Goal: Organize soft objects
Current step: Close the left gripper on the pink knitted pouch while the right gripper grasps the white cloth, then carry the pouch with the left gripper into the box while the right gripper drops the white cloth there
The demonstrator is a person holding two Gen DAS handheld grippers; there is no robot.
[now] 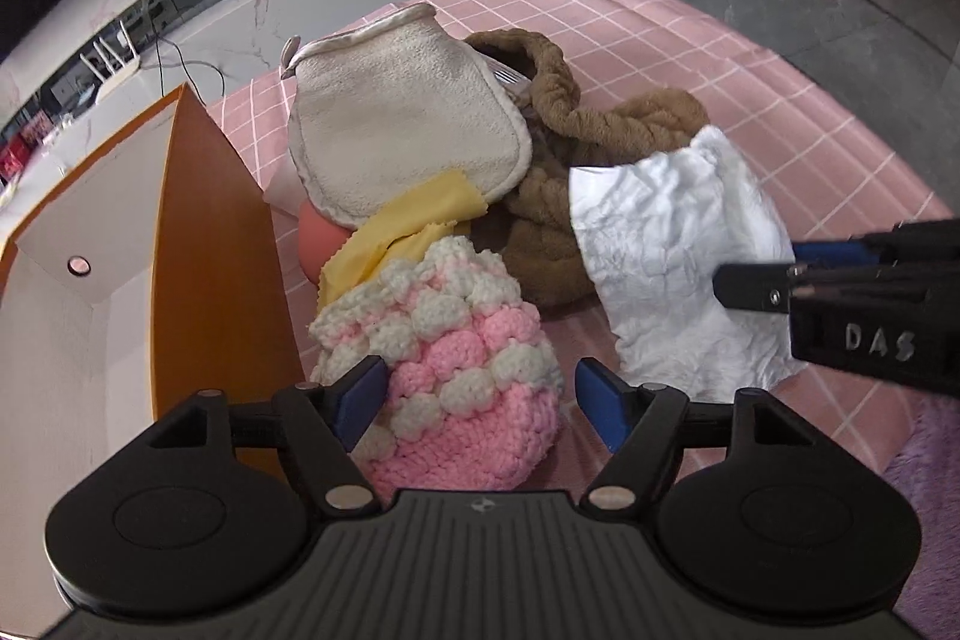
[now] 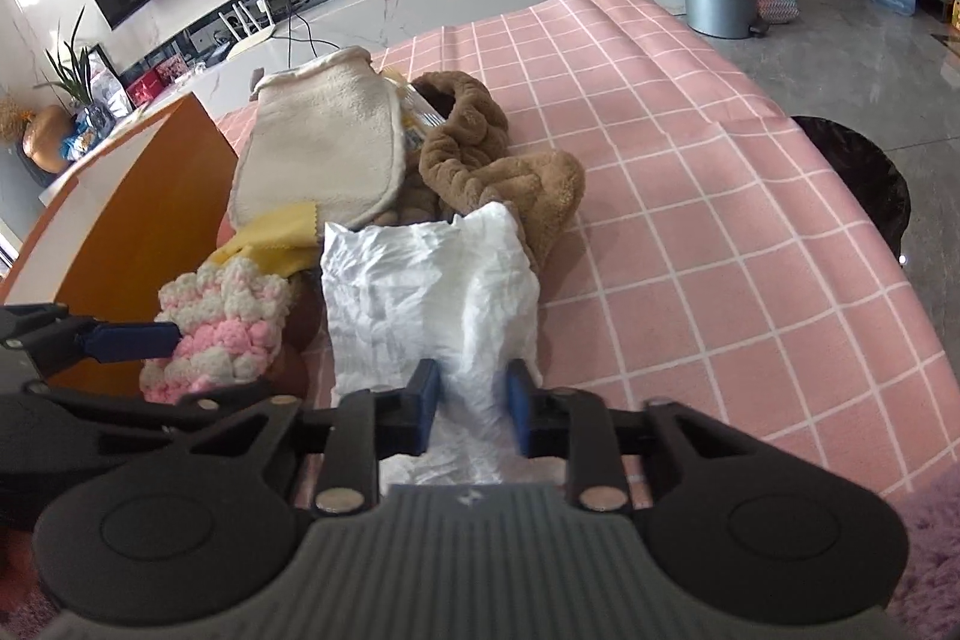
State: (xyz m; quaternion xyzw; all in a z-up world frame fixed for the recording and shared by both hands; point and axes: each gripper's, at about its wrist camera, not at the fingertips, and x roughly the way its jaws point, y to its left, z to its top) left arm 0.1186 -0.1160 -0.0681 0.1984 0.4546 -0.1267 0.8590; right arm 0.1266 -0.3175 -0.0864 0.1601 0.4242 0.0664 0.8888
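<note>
Straddling the pink-and-white crocheted pouch (image 1: pixel 444 358), my left gripper (image 1: pixel 480 400) stood wide open, its right pad clear of the yarn. My right gripper (image 2: pixel 471 409) stood partly open with the near end of the white crumpled cloth (image 2: pixel 432 292) between its pads; whether they pressed it I could not tell. Beyond lay a yellow cloth (image 1: pixel 408 226), a cream mitt (image 1: pixel 402 130) and a brown braided plush (image 1: pixel 606 124). Left of my jaws stood the orange box (image 1: pixel 198 250), all on the pink checked tablecloth (image 2: pixel 720 196).

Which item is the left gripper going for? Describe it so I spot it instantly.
On the pink checked tablecloth, beside the orange box, lies a pile of soft things. At its near end, between the left gripper's open fingers, sits the crocheted pouch: the only knobbly yarn piece, pink and white.
</note>
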